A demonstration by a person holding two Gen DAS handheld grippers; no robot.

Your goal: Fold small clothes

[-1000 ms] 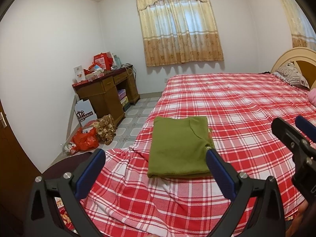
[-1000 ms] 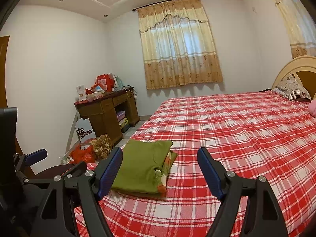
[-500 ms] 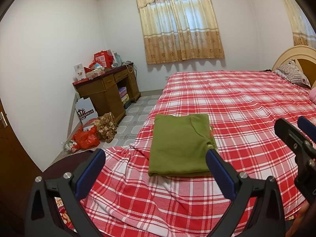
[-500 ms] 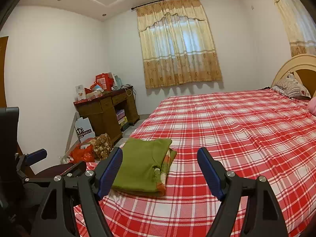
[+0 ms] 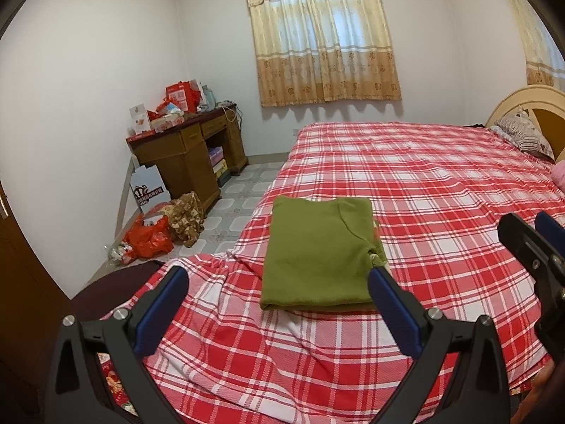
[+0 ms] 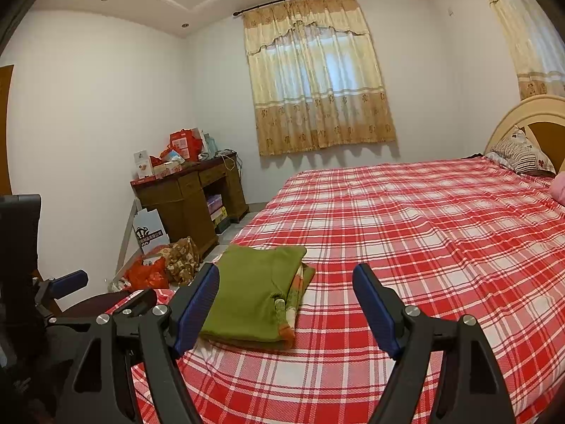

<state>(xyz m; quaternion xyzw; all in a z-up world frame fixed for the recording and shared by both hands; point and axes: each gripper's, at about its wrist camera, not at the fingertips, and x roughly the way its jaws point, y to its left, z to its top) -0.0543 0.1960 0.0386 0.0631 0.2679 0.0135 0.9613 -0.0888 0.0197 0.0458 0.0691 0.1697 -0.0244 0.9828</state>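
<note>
We hold both the left gripper (image 5: pixel 277 298) and right gripper (image 6: pixel 286 304) empty, jaws apart, just short of the folded green garment (image 5: pixel 317 254) on the bed (image 5: pixel 441 190); folding looks done, next likely setting it aside.

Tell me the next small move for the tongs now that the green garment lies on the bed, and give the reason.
Probably draw both tongs back and leave it. The green garment already lies folded in a neat rectangle on the checked bedspread. The left tongs and right tongs are open, empty and short of the cloth, so nothing seems left to grip.
</note>
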